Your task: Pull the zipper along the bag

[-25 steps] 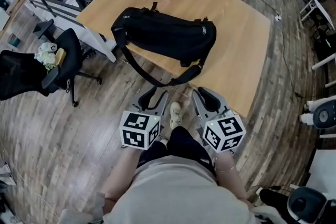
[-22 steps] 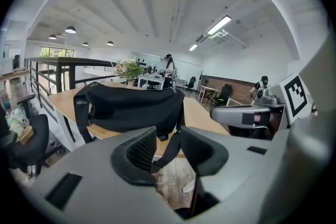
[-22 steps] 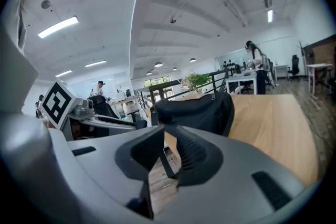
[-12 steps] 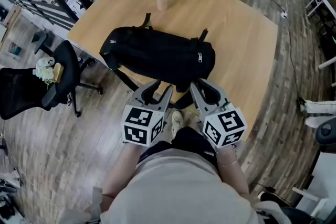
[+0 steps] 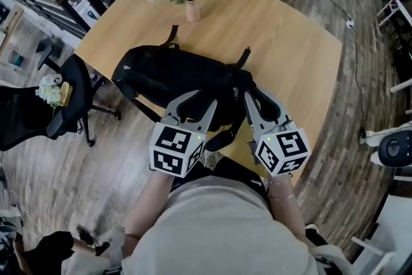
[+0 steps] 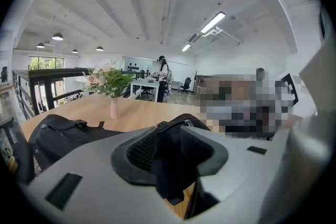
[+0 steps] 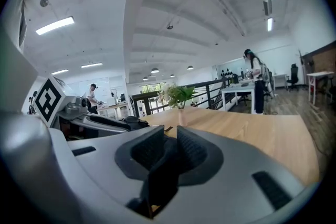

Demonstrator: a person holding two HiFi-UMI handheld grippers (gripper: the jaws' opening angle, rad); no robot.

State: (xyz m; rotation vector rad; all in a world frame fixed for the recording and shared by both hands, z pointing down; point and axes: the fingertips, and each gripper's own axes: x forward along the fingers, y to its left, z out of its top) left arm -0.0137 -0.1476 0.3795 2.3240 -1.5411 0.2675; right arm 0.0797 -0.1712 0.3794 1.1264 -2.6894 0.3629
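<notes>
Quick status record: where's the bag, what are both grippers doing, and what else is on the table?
bag: black bag lying on the wooden table, near its front edge
left: left gripper over the bag's middle, jaws apart, nothing gripped
right: right gripper over the bag's right end, jaws slightly apart, nothing gripped
other: vase of flowers near the far edge

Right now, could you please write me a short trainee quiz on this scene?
1. True or false: the black bag lies on the floor.
2. What stands on the table beyond the bag? A a laptop; B a vase of flowers; C a mug.
3. Whose jaws stand wider apart, the left gripper or the right gripper?
Key: 1 false; 2 B; 3 the left gripper.
</notes>
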